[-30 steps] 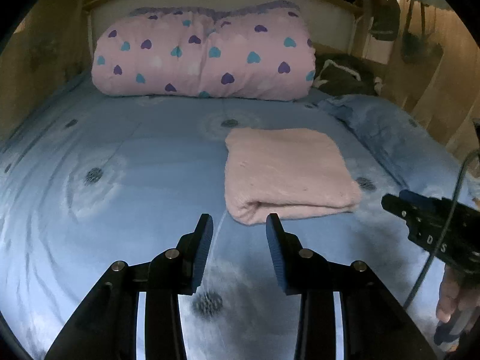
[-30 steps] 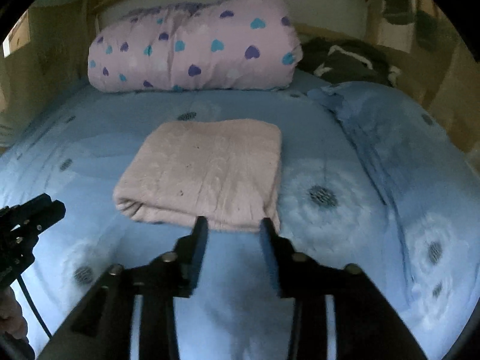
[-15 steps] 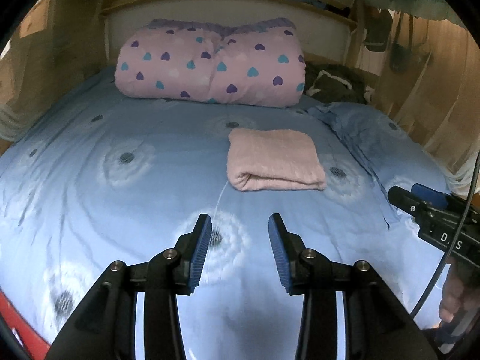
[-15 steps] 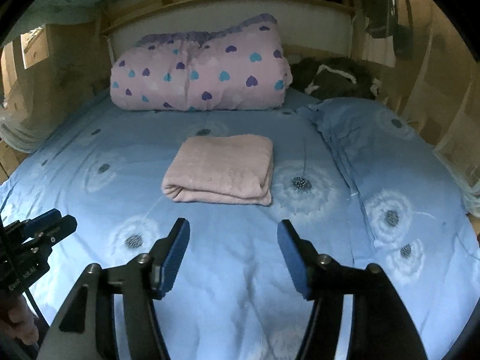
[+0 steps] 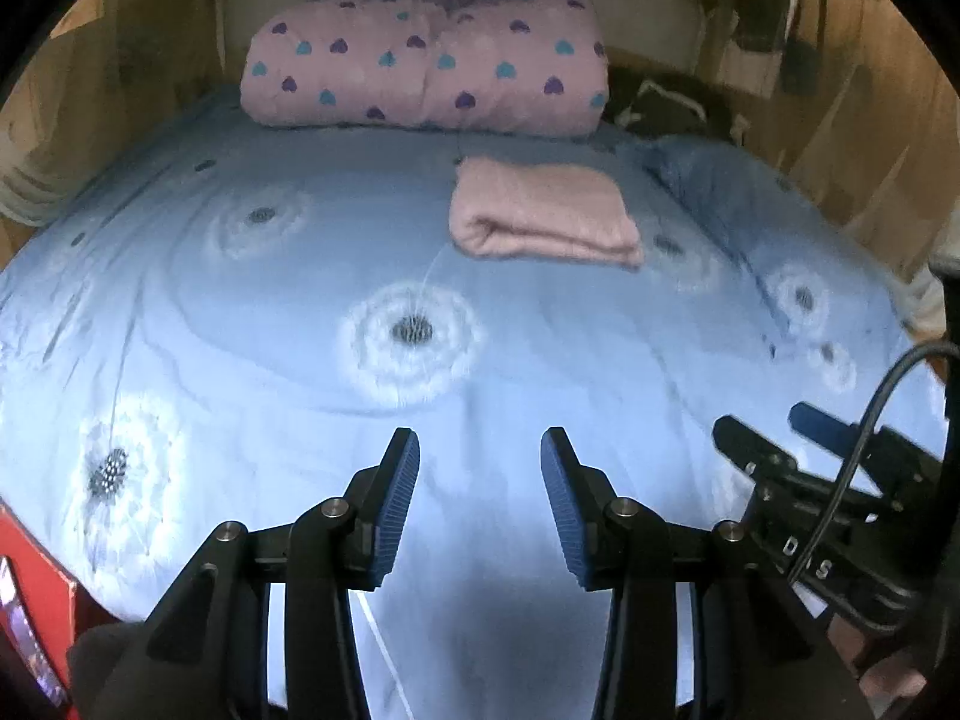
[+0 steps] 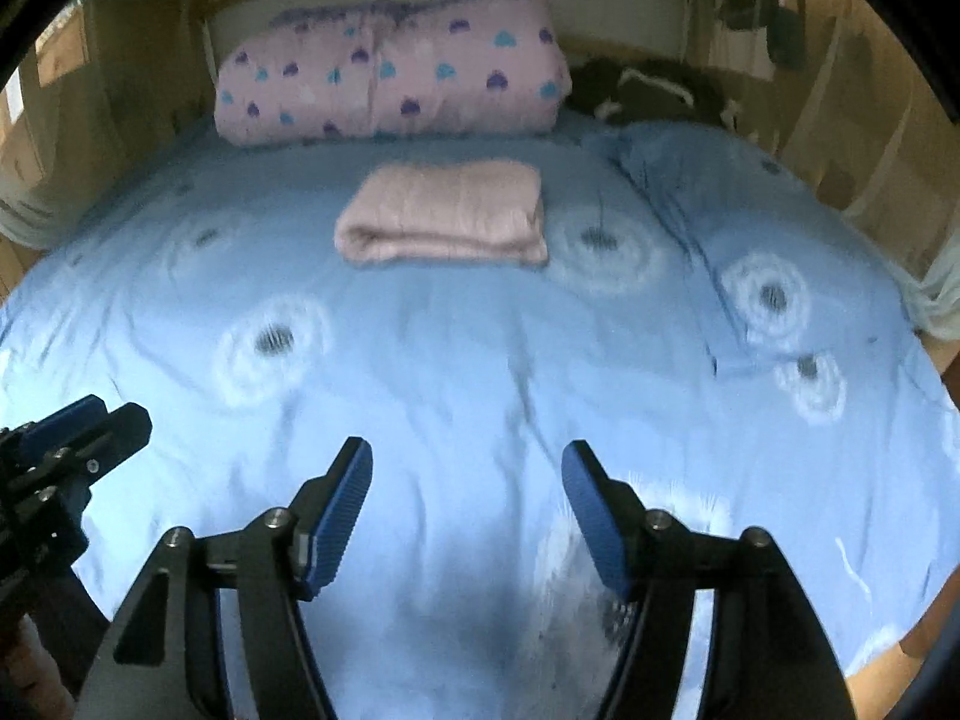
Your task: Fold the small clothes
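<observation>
A pale pink garment point(image 5: 540, 213) lies folded into a thick rectangle on the blue bedspread point(image 5: 252, 312), far ahead of both grippers; it also shows in the right wrist view point(image 6: 447, 219). My left gripper point(image 5: 480, 450) is open and empty, low over the near part of the bed. My right gripper point(image 6: 467, 461) is open wider and empty, also well back from the garment. Each gripper shows at the edge of the other's view: the right one point(image 5: 798, 450) and the left one point(image 6: 90, 426).
A rolled pink quilt with heart print point(image 5: 426, 75) lies along the headboard. Dark clothing point(image 5: 666, 105) is heaped beside it at the back right. A rumpled blue pillow area point(image 6: 708, 180) is on the right. Wooden walls point(image 5: 120, 78) enclose the bed. A red object point(image 5: 30, 594) is at the near left.
Both grippers have drawn back from the folded garment toward the foot of the bed, so it now looks small and distant. The right gripper has opened wider.
</observation>
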